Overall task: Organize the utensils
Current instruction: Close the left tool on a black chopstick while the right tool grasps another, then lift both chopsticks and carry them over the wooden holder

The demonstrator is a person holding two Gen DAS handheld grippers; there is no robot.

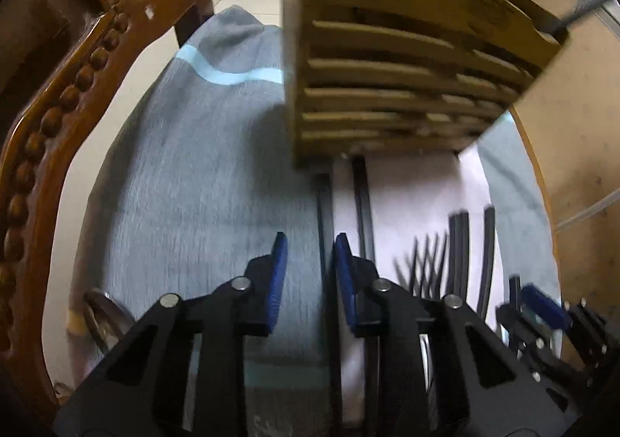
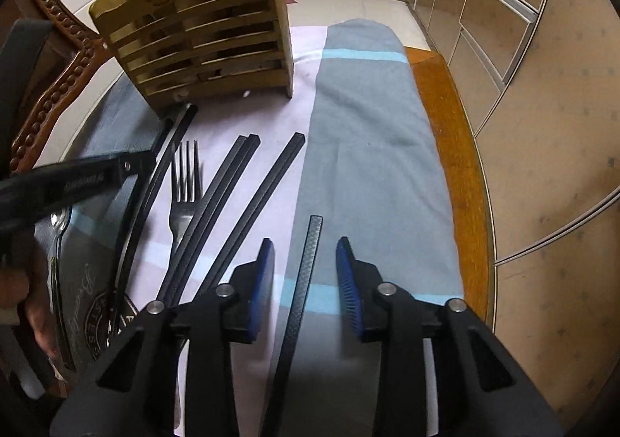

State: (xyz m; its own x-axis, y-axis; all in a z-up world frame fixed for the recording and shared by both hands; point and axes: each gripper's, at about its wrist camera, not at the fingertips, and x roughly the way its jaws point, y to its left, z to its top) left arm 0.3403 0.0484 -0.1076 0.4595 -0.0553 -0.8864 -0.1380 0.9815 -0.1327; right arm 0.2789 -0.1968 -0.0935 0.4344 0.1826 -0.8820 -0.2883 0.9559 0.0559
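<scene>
A slatted wooden utensil holder stands at the back of the cloth-covered table; it also shows in the left wrist view. Several black chopsticks and a metal fork lie on the cloth in front of it. My right gripper is open, with one black chopstick lying between its fingers. My left gripper is open over the cloth, with a black chopstick between its fingers. The left wrist view also shows the fork and the right gripper at lower right.
A grey-blue cloth with light blue stripes covers a round wooden table. A carved wooden chair stands left of the table. A spoon and a dark printed mat lie at the left. Beige cabinets stand to the right.
</scene>
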